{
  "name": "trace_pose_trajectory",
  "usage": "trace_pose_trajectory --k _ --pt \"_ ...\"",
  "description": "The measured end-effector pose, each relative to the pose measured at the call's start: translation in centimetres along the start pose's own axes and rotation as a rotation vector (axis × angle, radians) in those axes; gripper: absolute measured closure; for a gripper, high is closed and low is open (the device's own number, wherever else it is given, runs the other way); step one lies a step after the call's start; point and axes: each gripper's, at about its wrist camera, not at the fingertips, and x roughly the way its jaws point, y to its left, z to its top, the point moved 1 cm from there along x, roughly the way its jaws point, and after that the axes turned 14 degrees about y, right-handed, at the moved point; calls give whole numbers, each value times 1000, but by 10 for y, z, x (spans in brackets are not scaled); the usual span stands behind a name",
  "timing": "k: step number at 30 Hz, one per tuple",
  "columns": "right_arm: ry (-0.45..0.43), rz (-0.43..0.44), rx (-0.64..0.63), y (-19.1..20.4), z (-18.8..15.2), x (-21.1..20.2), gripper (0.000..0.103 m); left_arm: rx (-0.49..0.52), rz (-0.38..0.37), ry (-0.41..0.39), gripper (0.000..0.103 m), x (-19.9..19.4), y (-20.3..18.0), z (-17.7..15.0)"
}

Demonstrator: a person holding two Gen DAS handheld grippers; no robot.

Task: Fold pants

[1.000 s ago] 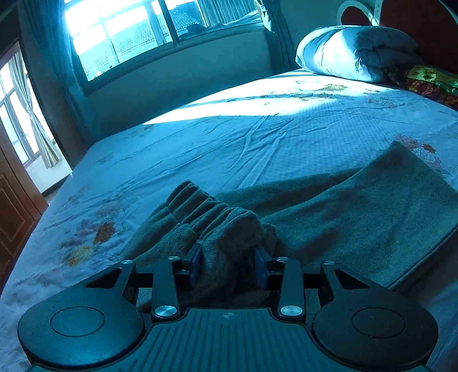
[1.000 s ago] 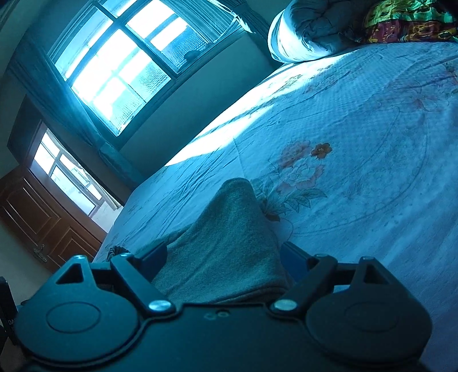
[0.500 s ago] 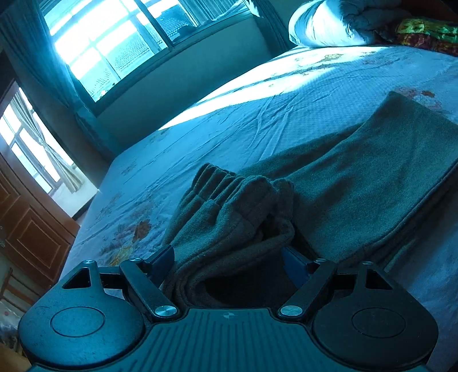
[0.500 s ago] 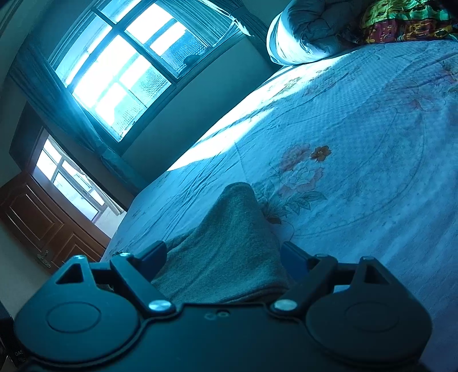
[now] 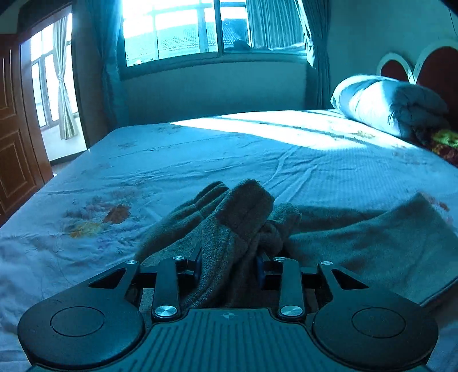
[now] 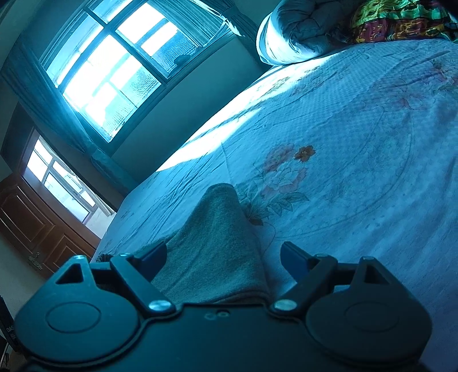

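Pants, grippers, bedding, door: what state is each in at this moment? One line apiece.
Pants: partly folded, waistband end bunched and lifted.
Left gripper: shut on the bunched waistband.
Right gripper: open, straddling the flat pants end, not clamped.
Bed sheet: spread, lightly wrinkled.
Quilt: rolled up at the headboard.
Door: open.

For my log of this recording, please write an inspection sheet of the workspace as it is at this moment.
Surface: bed sheet, blue, floral print, wrinkled.
Job's things: grey pants, lying on the sheet, one end bunched up.
Clutter: rolled quilt and a colourful cloth near the headboard.
Grippers: left gripper shut on the bunched pants; right gripper open, fingers either side of the pants.
Cables: nothing seen.
Surroundings: window, curtains, wooden door.
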Motion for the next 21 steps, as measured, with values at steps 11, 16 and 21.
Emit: trace_pose_trajectory --k 11,16,21 --pt "-40 -5 65 -14 7 -13 22 197 -309 -302 79 -58 -73 55" --pt "-71 -3 36 -16 15 -28 22 316 -305 -204 78 -49 -141 49" --pt "-34 67 9 -1 17 -15 21 233 -84 -81 78 -43 -94 -8"
